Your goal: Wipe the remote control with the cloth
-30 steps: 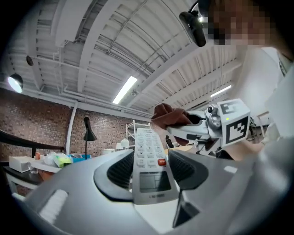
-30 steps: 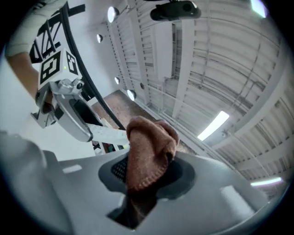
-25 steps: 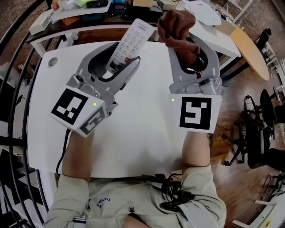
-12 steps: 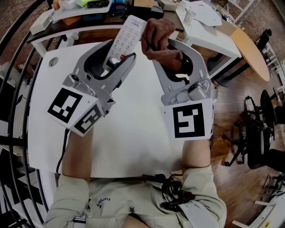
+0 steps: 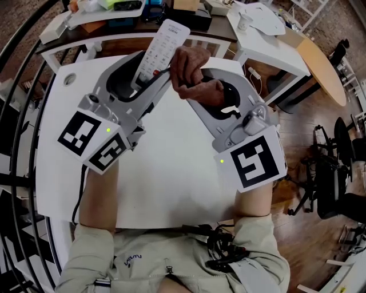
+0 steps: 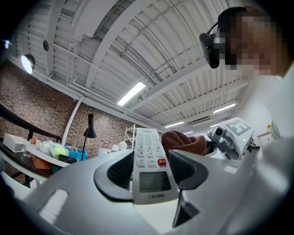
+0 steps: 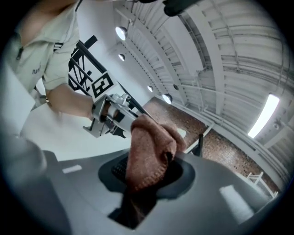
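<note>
The remote control (image 5: 162, 47) is white, with grey keys and one red key, and it stands tilted above the white table (image 5: 171, 183), its key side turned to the person. Its lower end, with the small display, sits between the jaws of the left gripper (image 5: 151, 73); they are about half closed and press on both long edges of the remote, so they grip it firmly. At the right edge of the remote, about halfway along it, is the brown cloth (image 5: 190, 64), bunched into a thick wad. It is against the remote or very close to it; I cannot tell which. The right gripper (image 5: 201, 86) comes in from the right of the remote, and its jaws stand narrow, clamped on the cloth, with part of the cloth hanging down behind the pads. Beyond the top end of the remote there is a cluttered bench (image 5: 103, 14).
</note>
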`<action>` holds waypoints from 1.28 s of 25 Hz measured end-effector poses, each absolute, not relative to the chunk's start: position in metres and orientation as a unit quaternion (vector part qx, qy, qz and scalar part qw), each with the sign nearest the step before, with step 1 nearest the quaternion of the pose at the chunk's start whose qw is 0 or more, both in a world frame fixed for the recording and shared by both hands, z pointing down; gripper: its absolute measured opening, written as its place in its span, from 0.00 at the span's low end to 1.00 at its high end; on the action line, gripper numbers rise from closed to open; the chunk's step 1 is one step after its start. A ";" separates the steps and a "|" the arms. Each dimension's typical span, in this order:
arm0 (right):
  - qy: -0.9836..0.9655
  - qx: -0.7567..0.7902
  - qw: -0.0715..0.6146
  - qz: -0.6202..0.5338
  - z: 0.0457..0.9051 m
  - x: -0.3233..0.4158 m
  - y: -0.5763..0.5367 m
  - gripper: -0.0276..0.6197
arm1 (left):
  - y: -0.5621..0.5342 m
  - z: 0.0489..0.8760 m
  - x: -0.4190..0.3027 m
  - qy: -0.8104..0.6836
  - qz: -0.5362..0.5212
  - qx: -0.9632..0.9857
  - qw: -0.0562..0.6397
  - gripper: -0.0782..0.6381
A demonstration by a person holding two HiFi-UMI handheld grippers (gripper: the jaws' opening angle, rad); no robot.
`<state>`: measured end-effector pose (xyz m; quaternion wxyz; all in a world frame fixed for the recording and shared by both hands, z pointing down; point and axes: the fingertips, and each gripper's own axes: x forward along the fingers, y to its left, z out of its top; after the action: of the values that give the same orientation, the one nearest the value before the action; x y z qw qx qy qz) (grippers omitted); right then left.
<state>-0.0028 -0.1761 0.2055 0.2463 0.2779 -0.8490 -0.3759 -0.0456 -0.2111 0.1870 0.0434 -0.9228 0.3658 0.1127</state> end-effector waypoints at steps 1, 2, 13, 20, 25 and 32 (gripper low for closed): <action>-0.854 0.273 0.244 -0.371 0.204 0.001 -0.175 0.21 | -0.210 0.187 -0.044 0.360 0.114 -0.925 0.042 0.45; -0.858 0.272 0.238 -0.365 0.202 0.005 -0.175 0.21 | -0.208 0.186 -0.042 0.354 0.116 -0.927 0.041 0.45; -0.818 0.458 0.069 -0.340 0.140 0.050 -0.206 0.21 | -0.196 0.180 -0.035 0.300 0.148 -0.942 0.015 0.45; -0.834 0.429 0.070 -0.339 0.152 0.029 -0.206 0.21 | -0.189 0.176 -0.029 0.278 0.155 -0.948 0.016 0.45; -0.844 0.394 0.096 -0.350 0.165 0.015 -0.201 0.21 | -0.187 0.171 -0.031 0.268 0.173 -0.948 0.004 0.45; -0.852 0.334 0.166 -0.368 0.193 0.000 -0.192 0.20 | -0.185 0.165 -0.035 0.264 0.193 -0.945 0.004 0.45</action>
<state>0.0001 -0.1920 0.1932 0.1663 0.3336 -0.8518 -0.3681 -0.0353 -0.1847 0.1650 0.0040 -0.9450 0.2641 0.1928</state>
